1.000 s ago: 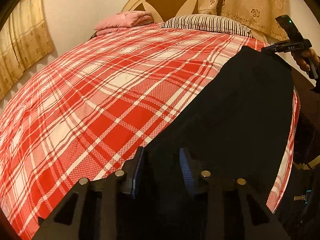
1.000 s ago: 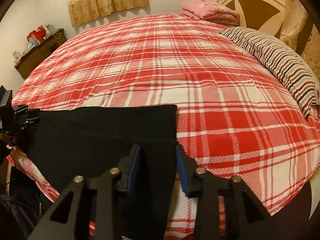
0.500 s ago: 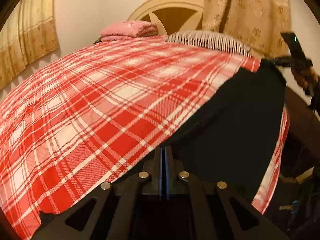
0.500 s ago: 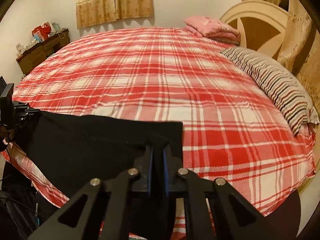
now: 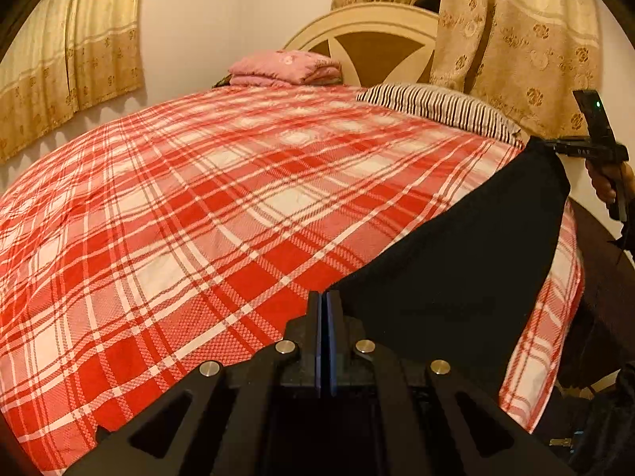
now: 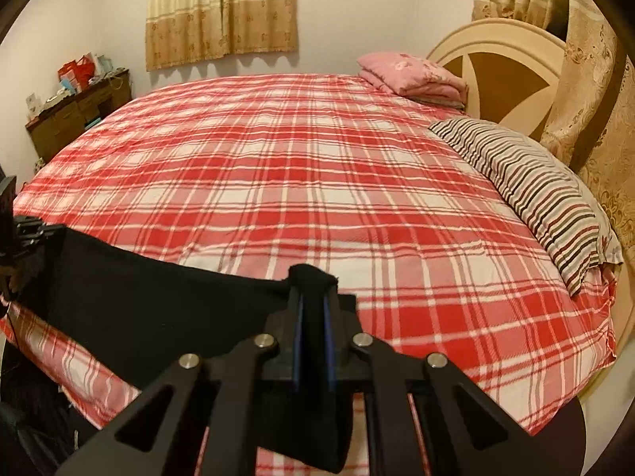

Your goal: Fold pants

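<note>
Black pants (image 5: pixel 468 261) hang stretched between my two grippers over the near edge of a bed with a red plaid cover (image 5: pixel 206 214). My left gripper (image 5: pixel 324 309) is shut on one corner of the pants. My right gripper (image 6: pixel 313 297) is shut on the other corner, with a fold of black cloth (image 6: pixel 311 277) bunched between its pads. The pants (image 6: pixel 151 301) run left from it to the other gripper (image 6: pixel 24 234). In the left wrist view the right gripper (image 5: pixel 595 150) shows at the far right, in a hand.
A striped pillow (image 6: pixel 528 186) and a folded pink blanket (image 6: pixel 412 75) lie by the cream headboard (image 6: pixel 512 59). A wooden cabinet with clutter (image 6: pixel 75 107) stands at the far left. Curtains (image 6: pixel 222 12) hang on the wall behind the bed.
Both grippers have shut on the pants' corners and lifted. The pants, flat on the bed a second ago, now hang taut between them.
</note>
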{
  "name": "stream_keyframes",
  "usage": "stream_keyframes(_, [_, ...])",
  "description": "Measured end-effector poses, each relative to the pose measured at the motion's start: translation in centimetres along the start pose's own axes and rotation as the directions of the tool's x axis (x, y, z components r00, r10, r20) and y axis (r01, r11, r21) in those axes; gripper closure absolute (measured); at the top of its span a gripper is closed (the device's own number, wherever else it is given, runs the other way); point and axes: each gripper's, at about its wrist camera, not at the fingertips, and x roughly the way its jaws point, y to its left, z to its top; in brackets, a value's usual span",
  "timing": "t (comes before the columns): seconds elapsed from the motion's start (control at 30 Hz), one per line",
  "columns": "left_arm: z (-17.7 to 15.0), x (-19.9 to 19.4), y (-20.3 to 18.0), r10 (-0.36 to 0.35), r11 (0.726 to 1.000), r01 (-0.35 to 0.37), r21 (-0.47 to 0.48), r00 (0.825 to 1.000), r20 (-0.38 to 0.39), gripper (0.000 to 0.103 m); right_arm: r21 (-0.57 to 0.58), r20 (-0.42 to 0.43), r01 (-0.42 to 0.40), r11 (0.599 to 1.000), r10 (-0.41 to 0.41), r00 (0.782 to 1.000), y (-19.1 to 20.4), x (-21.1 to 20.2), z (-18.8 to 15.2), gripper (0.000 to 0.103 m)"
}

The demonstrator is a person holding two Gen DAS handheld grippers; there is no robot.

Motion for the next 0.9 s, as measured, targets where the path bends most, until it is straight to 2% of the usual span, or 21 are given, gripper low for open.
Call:
stream_keyframes(0.23, [-1.3,3.2,-0.6,0.052,0.999,-0.052,0.009,0.996,-0.069,0.1,0.066,-0.079,0.031,0.997,-0.026,0.997,-1.8,4.7,-0.6,0.091])
stream_keyframes(0.33, [-1.6,2.7,-1.0,0.081,0.996,-0.08,0.026,0.995,-0.06,0.1,0.089,-0.131,0.015,0.996,-0.004,0.991,-2.4,6.4,-1.3,0.089])
stream_keyframes(0.37, [-1.5,2.4,-1.1,0.085,0.996,-0.083,0.024,0.995,-0.058,0.1,0.09,-0.133,0.036,0.995,-0.023,0.991,-2.6,6.5,-1.6,0.082])
stream_keyframes(0.4, [-1.6,1.8,-1.1,0.088,0.996,-0.087,0.022,0.995,-0.049,0.1,0.098,-0.128,0.05,0.994,-0.037,0.991,-2.9,6.4,-1.7,0.071])
stream_keyframes(0.47, [-2.0,0.3,-1.3,0.11,0.994,-0.11,0.021,0.994,-0.022,0.1,0.149,-0.106,0.042,0.988,-0.026,0.994,-4.1,5.8,-1.9,0.061])
stream_keyframes(0.5, [-2.3,-0.7,-1.4,0.115,0.993,-0.115,0.017,0.993,-0.005,0.1,0.203,-0.083,0.028,0.979,-0.012,0.997,-5.1,4.9,-2.1,0.06])
stream_keyframes(0.57, [-3.4,-2.5,-1.4,0.16,0.987,-0.16,0.01,0.987,0.019,0.1,0.256,-0.06,0.055,0.965,-0.04,0.997,-6.1,3.1,-2.6,0.055])
stream_keyframes(0.6, [-4.3,-3.7,-1.4,0.184,0.983,-0.184,0.005,0.983,0.028,0.1,0.262,-0.049,0.07,0.962,-0.059,0.997,-6.0,2.1,-2.9,0.05])
stream_keyframes(0.67, [-5.9,-5.3,-1.0,0.209,0.978,-0.208,-0.009,0.977,0.035,0.1,0.256,-0.022,0.066,0.965,-0.062,0.998,-5.3,0.5,-3.3,0.049])
stream_keyframes(0.77, [-8.7,-6.8,0.6,0.299,0.954,-0.299,-0.035,0.954,-0.001,0.1,0.194,0.018,0.03,0.981,-0.034,0.999,-2.0,-1.6,-3.8,0.045])
stream_keyframes(0.83, [-10.8,-7.6,2.7,0.39,0.917,-0.393,-0.074,0.919,-0.057,0.1,0.126,0.034,-0.036,0.991,0.032,0.999,1.6,-2.3,-3.7,0.042])
stream_keyframes(0.9, [-12.1,-9.0,4.9,0.443,0.882,-0.449,-0.145,0.894,-0.069,0.1,0.048,0.027,-0.104,0.993,0.103,0.994,5.4,-2.2,-3.5,0.038])
